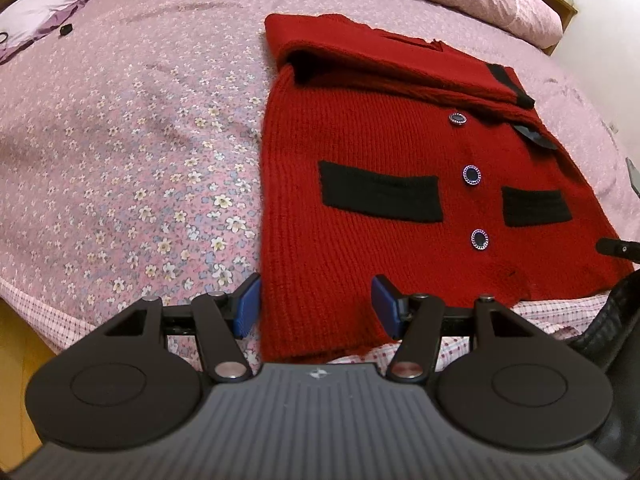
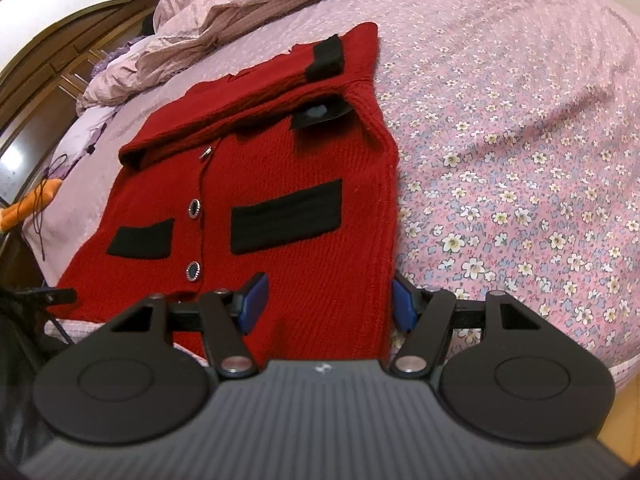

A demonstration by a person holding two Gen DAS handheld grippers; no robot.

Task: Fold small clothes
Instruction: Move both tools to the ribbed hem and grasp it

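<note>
Two open jaws are kept wide at the hem corners of the red knitted cardigan with black pockets (image 1: 360, 208): the left hand-held gripper (image 1: 316, 306) and the right hand-held gripper (image 2: 328, 304), nothing gripped. Sleeves are seen folded across; the bottom fold is judged left. A pink floral bedsheet (image 1: 140, 140) and crumpled duvet (image 2: 240, 8) are shown.

Each hand-held gripper (image 1: 316, 306) (image 2: 326, 304): black body, 2 blue pads

The left black two-finger gripper with blue pads (image 1: 316, 306) has its jaws spread wide. The right black two-finger gripper with blue pads (image 2: 328, 304) is spread likewise. Both sit level.
</note>
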